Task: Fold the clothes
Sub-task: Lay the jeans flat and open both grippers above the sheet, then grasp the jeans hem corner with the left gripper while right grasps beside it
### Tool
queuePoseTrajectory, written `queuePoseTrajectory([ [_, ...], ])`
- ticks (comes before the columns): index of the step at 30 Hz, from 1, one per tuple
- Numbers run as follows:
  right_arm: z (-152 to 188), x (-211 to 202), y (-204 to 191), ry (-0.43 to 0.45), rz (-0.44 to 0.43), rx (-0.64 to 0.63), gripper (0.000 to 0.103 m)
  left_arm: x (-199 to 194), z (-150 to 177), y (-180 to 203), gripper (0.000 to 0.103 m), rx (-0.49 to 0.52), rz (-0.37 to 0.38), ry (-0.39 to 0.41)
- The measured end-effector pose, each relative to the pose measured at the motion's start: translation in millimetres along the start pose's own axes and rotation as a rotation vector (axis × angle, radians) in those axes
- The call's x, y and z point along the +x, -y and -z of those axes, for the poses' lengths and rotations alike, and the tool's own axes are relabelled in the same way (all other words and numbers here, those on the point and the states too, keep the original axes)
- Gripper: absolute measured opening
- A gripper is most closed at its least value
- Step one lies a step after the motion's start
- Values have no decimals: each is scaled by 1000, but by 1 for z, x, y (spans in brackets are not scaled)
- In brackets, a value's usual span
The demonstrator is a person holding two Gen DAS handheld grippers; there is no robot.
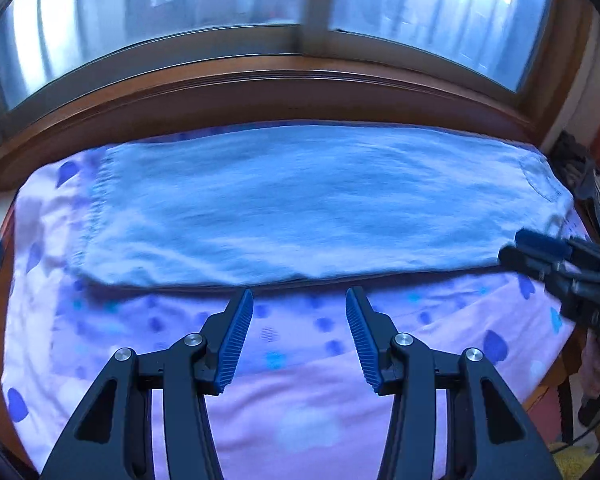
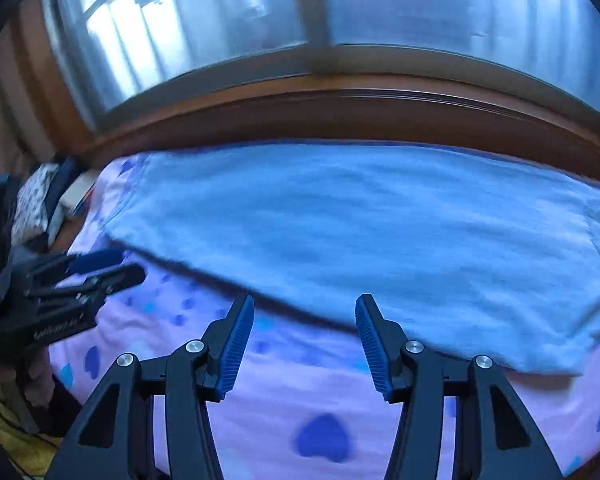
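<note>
Garment [image 1: 300, 200], pale, folded into long band, lies flat across bed sheet [image 1: 300, 380], pink with blue hearts, close under wooden sill [image 1: 260, 92] and window [image 1: 160, 20]. Clutter of dark items [image 2: 36, 200] off one bed end. Nothing between jaws and cloth edge.

Left gripper [image 1: 300, 320] angled down over bare sheet just short of garment's near edge, jaws parted, empty. Right gripper [image 2: 305, 332] same pose, jaws parted, empty, one tip over garment's near edge. Frames motion-blurred.

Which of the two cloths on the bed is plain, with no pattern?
The pale blue garment lying on top; the pink sheet beneath it carries blue heart shapes.
</note>
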State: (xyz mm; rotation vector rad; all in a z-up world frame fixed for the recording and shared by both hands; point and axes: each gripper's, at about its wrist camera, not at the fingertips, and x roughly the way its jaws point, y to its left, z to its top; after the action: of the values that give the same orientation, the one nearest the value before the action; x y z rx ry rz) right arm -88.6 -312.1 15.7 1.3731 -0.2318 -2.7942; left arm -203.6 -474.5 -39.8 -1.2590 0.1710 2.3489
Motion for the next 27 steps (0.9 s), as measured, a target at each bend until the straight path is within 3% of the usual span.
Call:
queuePoseTrajectory([
  [5, -14, 25, -41, -14, -16, -116, 53, 4, -1, -31, 49, -31, -42, 4],
  [11, -24, 51, -84, -22, -98, -171, 53, 3, -8, -74, 49, -70, -84, 4],
  [15, -22, 68, -133, -20, -149, -222, 53, 3, -20, -131, 49, -159, -20, -4],
  [18, -23, 86, -179, 19, -118, -275, 54, 13, -35, -179, 49, -175, 37, -22],
  [22, -28, 119, -231, 37, -93, -258, 54, 38, -50, -216, 49, -117, 135, -102],
  [27, -36, 160, -263, 14, -3, -209, 54, 72, -62, -224, 49, -28, 244, -181],
])
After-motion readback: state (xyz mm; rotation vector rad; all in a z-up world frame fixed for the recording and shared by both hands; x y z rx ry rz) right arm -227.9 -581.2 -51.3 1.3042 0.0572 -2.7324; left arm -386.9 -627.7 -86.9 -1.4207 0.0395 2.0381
